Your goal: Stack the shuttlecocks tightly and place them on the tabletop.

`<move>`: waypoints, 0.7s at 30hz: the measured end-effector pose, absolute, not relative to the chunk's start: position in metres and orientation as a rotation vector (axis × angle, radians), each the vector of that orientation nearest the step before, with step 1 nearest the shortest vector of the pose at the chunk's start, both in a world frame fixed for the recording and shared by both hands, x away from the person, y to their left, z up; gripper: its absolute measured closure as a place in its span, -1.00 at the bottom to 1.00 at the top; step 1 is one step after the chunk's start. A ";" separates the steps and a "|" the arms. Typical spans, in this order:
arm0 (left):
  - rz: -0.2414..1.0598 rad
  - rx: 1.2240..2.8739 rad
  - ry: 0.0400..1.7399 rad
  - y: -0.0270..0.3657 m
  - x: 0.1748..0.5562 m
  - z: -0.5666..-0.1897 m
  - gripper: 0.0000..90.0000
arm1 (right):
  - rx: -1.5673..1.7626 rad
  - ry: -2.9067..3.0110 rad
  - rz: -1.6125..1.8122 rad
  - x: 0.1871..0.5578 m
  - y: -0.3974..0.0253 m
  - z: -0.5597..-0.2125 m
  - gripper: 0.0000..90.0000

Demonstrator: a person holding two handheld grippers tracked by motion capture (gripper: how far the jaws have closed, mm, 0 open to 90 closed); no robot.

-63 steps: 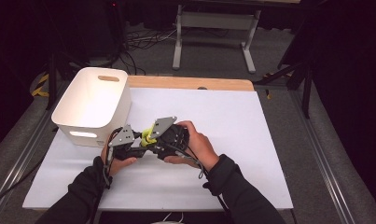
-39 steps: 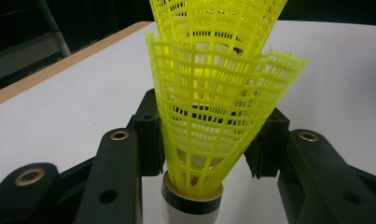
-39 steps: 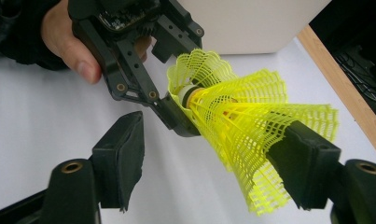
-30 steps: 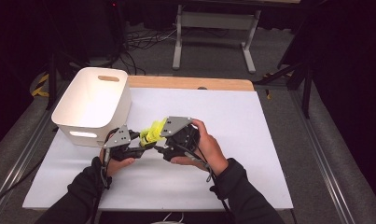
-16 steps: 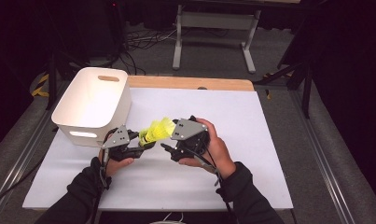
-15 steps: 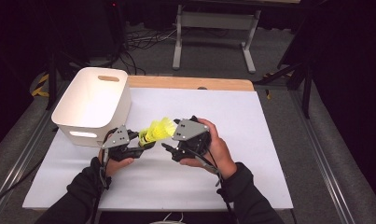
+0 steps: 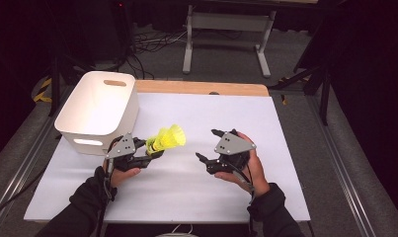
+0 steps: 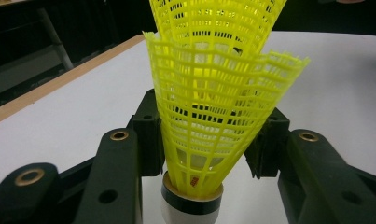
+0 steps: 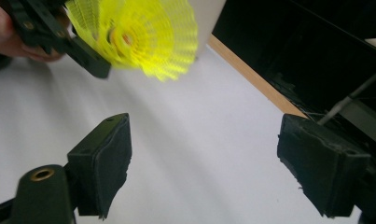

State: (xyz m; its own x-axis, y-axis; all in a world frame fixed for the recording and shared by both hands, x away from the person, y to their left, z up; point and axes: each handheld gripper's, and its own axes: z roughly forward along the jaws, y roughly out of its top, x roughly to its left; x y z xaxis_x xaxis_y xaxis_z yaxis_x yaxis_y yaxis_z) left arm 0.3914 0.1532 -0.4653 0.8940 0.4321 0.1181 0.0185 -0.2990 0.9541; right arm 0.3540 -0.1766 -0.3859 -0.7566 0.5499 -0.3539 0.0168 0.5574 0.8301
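Observation:
Two yellow mesh shuttlecocks (image 7: 166, 138) are nested one inside the other, skirts pointing up and to the right. My left gripper (image 7: 148, 151) is shut on them near the lower one's white cork (image 8: 191, 211), its jaws pressing the lower skirt (image 8: 209, 126) from both sides. My right gripper (image 7: 209, 146) is open and holds nothing, a short way to the right of the stack above the white table (image 7: 186, 192). From the right gripper view (image 9: 202, 163) I look into the mouth of the yellow skirts (image 9: 143, 32), held by the other gripper.
A white plastic bin (image 7: 99, 108) with handle cut-outs stands at the table's far left, just behind my left gripper. A wooden strip (image 7: 201, 88) runs along the table's far edge. Beyond it are a metal stand (image 7: 226, 29) and cables on the floor.
My right gripper has let go of the shuttlecocks, opened and drawn away to the right. The left gripper keeps the stack and has hardly moved.

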 end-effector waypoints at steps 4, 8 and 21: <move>0.425 1.829 0.334 0.155 0.389 -0.464 0.24 | 0.492 2.174 1.149 0.353 -0.192 -0.399 -0.58; 0.422 1.824 0.335 0.158 0.388 -0.463 0.24 | 0.535 2.166 1.161 0.352 -0.209 -0.412 -0.60; 0.452 1.810 0.326 0.166 0.384 -0.457 0.24 | 0.624 2.073 1.223 0.343 -0.244 -0.439 -0.69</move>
State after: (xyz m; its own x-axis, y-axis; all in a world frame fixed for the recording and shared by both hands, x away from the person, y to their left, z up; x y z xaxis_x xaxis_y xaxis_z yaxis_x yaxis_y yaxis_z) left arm 0.3840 0.1664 -0.4574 0.8858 0.4432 0.1376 -0.0099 -0.2784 0.9604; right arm 0.3426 -0.2442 -0.4391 -0.6799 0.6749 -0.2868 0.0755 0.4535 0.8881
